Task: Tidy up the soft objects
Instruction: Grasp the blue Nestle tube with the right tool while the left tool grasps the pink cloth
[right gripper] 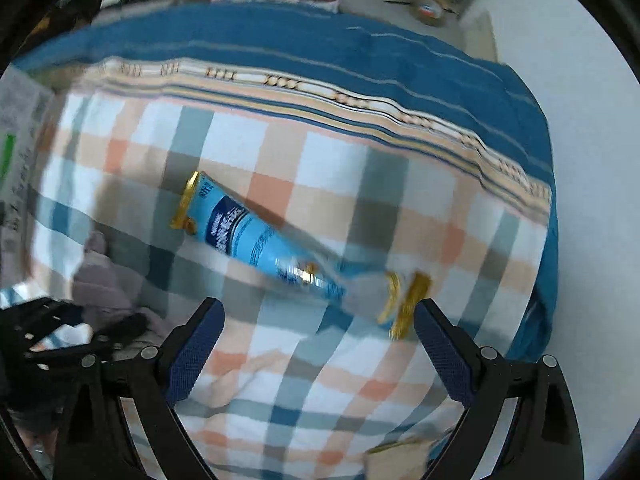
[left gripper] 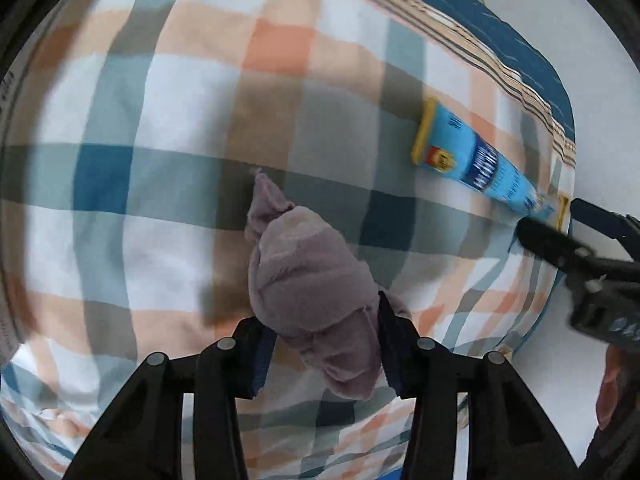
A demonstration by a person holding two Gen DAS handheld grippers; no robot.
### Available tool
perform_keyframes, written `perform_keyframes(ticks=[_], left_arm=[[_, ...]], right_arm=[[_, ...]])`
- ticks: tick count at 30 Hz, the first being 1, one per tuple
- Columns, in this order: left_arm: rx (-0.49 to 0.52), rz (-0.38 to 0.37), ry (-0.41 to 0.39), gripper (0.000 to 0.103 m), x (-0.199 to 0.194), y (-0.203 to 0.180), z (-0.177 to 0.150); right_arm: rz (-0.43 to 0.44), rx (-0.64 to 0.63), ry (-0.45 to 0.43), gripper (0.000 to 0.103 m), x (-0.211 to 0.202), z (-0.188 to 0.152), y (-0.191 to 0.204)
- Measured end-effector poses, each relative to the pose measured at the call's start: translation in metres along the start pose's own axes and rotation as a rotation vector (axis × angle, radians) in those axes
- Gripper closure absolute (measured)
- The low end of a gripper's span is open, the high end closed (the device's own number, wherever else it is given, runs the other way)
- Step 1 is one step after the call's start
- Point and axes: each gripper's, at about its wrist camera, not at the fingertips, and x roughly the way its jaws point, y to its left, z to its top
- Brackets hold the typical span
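Motion blur smears the print on the blue tube (right gripper: pixel 256 236), so its label cannot be read. A crumpled mauve cloth (left gripper: pixel 312 280), soft and fuzzy, sits above the checked blanket (left gripper: pixel 160 100), clamped between the left gripper's (left gripper: pixel 322 350) fingers. The right gripper (right gripper: pixel 320 344) hovers over the blanket near the tube's narrow end, fingers wide apart, holding nothing.
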Motion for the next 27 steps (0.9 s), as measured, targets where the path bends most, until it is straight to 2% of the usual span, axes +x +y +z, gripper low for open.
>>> perform_keyframes(ticks=[5,7,10,13,15,20,25,27], left_arm=[[-0.004,0.003,-0.001,0.059,0.001,-0.004,0.003],[-0.008,0.003,-0.001,0.059,-0.002,-0.001,0.004],[-0.020,-0.006,-0.003,0.059,-0.002,0.000,0.005],[-0.029,-0.023,-0.007,0.057,-0.006,0.005,0.004],[-0.026,-0.027,-0.009,0.051,-0.005,0.003,0.004],[-0.016,-0.011,-0.010,0.049,-0.002,-0.004,0.002],[-0.029,-0.002,-0.014,0.062,-0.003,-0.003,0.002],[-0.025,-0.007,-0.016,0.063,-0.004,-0.003,0.001]], right_arm=[[-0.062,-0.106,0.087,0.006,0.031,0.017,0.018],[-0.062,-0.120,0.112,0.011,0.041,0.022,0.021],[-0.019,-0.087,0.138,0.021,0.051,0.028,0.019],[0.044,-0.040,0.146,0.037,0.051,0.030,0.013],[0.078,-0.018,0.151,0.050,0.049,0.028,0.009],[0.068,-0.013,0.146,0.050,0.048,0.027,0.008],[0.098,0.049,0.149,0.052,0.049,0.027,0.002],[0.096,0.058,0.146,0.059,0.045,0.023,-0.002]])
